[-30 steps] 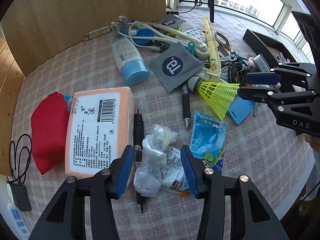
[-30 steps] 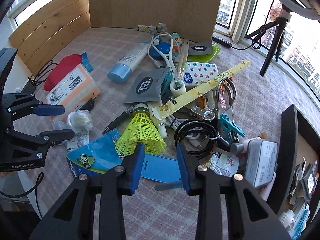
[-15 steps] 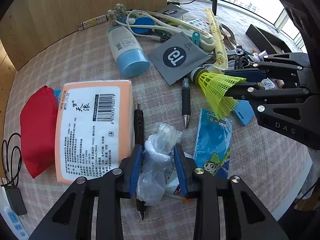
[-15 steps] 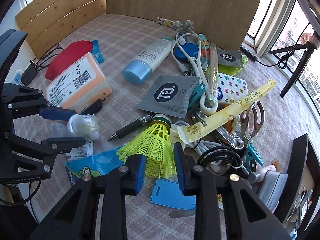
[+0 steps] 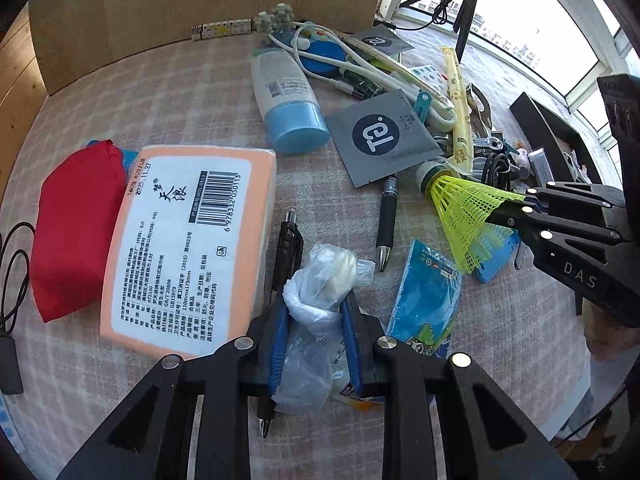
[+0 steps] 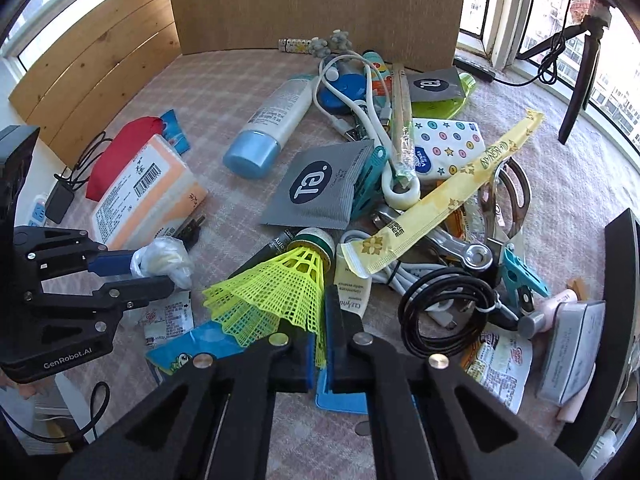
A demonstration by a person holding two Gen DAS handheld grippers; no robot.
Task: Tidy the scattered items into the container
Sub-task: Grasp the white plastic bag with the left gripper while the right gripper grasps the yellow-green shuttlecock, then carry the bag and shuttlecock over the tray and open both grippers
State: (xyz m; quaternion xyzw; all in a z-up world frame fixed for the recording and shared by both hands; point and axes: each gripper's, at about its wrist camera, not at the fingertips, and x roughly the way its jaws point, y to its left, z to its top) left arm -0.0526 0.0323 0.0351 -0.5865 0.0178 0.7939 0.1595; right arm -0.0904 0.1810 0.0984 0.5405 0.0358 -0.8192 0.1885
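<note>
My left gripper (image 5: 316, 320) is shut on a crumpled clear plastic bag (image 5: 320, 280) with something white inside; it also shows in the right wrist view (image 6: 164, 258). My right gripper (image 6: 320, 316) is shut on the skirt of a yellow shuttlecock (image 6: 276, 292), also seen in the left wrist view (image 5: 464, 212). The black container (image 6: 618, 312) stands at the right edge, with several items inside. Scattered items cover the checked tablecloth between the two grippers.
An orange tissue pack (image 5: 188, 248), red pouch (image 5: 76, 224), two black pens (image 5: 386, 216), blue-capped tube (image 5: 286, 100), grey sachet (image 5: 380, 136), blue snack packet (image 5: 428, 304), coiled black cable (image 6: 444, 312), yellow paper sleeve (image 6: 448, 196) and a cardboard wall (image 6: 312, 4) at the back.
Both grippers have closed: the left on the plastic bag, the right on the shuttlecock skirt. The right gripper moved forward onto the shuttlecock.
</note>
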